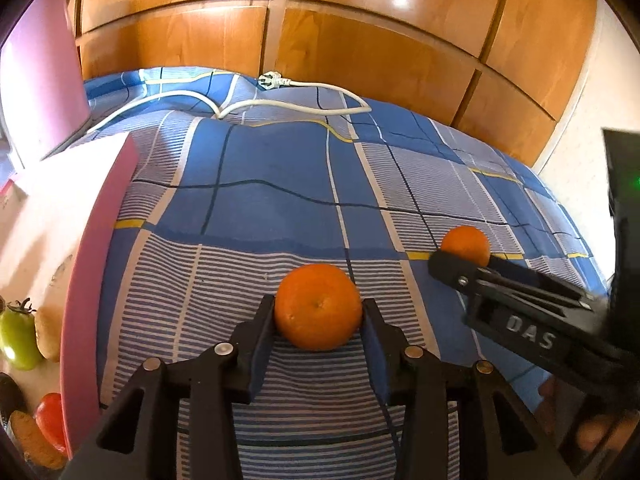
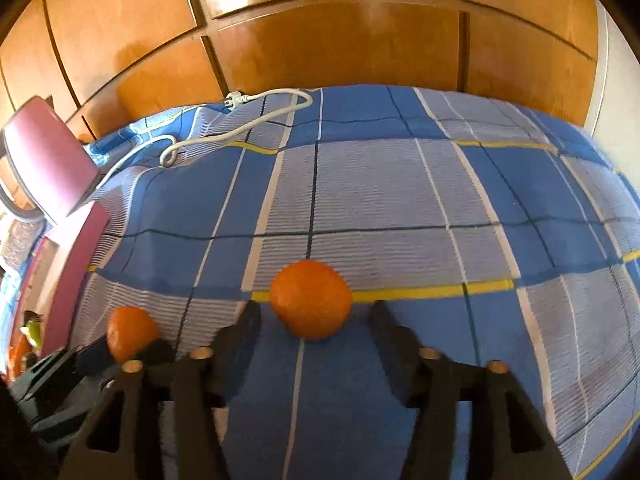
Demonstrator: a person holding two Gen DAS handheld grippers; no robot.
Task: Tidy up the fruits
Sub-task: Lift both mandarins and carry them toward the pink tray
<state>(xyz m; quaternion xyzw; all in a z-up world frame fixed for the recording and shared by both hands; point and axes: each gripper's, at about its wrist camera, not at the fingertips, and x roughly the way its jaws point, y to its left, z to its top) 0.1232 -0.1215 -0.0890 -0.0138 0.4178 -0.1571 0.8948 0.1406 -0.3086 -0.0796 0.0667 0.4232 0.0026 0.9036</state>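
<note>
Two oranges lie on a blue checked bedspread (image 1: pixel 280 168). In the left wrist view the nearer orange (image 1: pixel 319 306) sits between the fingers of my left gripper (image 1: pixel 319 316), and both pads press its sides, so that gripper is shut on it. The same orange (image 2: pixel 132 336) and left gripper (image 2: pixel 128 354) show at the lower left of the right wrist view. The second orange (image 2: pixel 311 299) rests on the cloth between the fingers of my right gripper (image 2: pixel 316 316), which stands open with a gap on each side. From the left wrist view, this orange (image 1: pixel 466 245) lies behind the right gripper (image 1: pixel 464 266).
A pink-rimmed white tray (image 1: pixel 80 280) at the left holds a green tomato (image 1: pixel 18 340), a potato (image 1: pixel 48 336), a red pepper (image 1: pixel 50 420) and a carrot (image 1: pixel 32 440). A white power cable (image 1: pixel 320 98) lies at the bed's far edge. Wooden wardrobe doors (image 1: pixel 360 40) stand behind.
</note>
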